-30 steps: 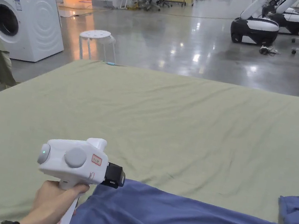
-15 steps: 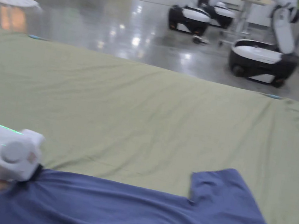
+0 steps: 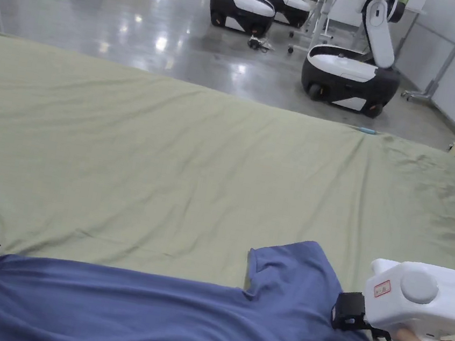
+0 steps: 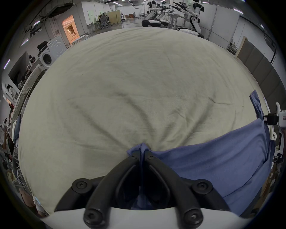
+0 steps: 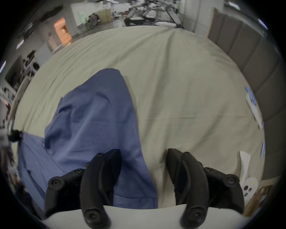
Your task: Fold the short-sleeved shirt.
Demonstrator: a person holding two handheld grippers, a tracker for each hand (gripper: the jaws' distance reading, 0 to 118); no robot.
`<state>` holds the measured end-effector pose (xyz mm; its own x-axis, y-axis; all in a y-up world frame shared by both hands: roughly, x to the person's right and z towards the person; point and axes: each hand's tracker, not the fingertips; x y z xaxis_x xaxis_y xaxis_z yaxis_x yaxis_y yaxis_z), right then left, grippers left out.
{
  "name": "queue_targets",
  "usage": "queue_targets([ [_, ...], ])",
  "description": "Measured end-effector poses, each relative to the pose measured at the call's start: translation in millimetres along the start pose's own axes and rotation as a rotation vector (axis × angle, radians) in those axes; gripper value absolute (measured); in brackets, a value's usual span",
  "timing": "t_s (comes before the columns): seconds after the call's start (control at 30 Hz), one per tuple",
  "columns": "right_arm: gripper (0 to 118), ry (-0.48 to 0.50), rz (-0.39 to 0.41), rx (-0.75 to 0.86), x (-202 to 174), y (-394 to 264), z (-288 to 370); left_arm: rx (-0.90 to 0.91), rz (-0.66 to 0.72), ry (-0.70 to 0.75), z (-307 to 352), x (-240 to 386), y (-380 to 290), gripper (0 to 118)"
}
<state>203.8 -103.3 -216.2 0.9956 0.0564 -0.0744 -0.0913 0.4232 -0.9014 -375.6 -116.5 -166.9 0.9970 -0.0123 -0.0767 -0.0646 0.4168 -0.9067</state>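
Left gripper view: your left gripper pinches the shirt corner.
Right gripper: jaws apart, holding nothing.
Risk: closing now could catch the green sheet too.

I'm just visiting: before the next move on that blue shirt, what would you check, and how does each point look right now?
1. Left gripper clamped on the shirt: ok, a pinch of cloth sits between its closed jaws.
2. Right gripper gripping: not ok, jaws open across the shirt's edge.
3. Shirt lying flat: cannot tell, its near part is out of frame.
4. Sleeve spread out: ok.
5. Green sheet free ahead: ok.
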Motion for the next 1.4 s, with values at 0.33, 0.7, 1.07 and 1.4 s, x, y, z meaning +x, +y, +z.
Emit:
queue_targets([
  [0.33, 0, 0.057, -0.006, 0.207, -7, -30, 58, 0.236, 0.112, -0.098, 47, -18, -18, 2],
  [0.7, 0, 0.24, -0.114, 0.376, 26, -181, 189, 0.369, 0.153, -0.288, 171, -66, -174, 2],
  [1.07, 0, 0.197, -0.196, 0.305, 12, -283, 160, 0.328, 0.255, -0.35, 134, -61, -259, 4],
  [1.4, 96, 0.142, -0.167, 0.521, -17, -285, 210, 0.734, 0.088, -0.09, 218, -36, -266, 76],
])
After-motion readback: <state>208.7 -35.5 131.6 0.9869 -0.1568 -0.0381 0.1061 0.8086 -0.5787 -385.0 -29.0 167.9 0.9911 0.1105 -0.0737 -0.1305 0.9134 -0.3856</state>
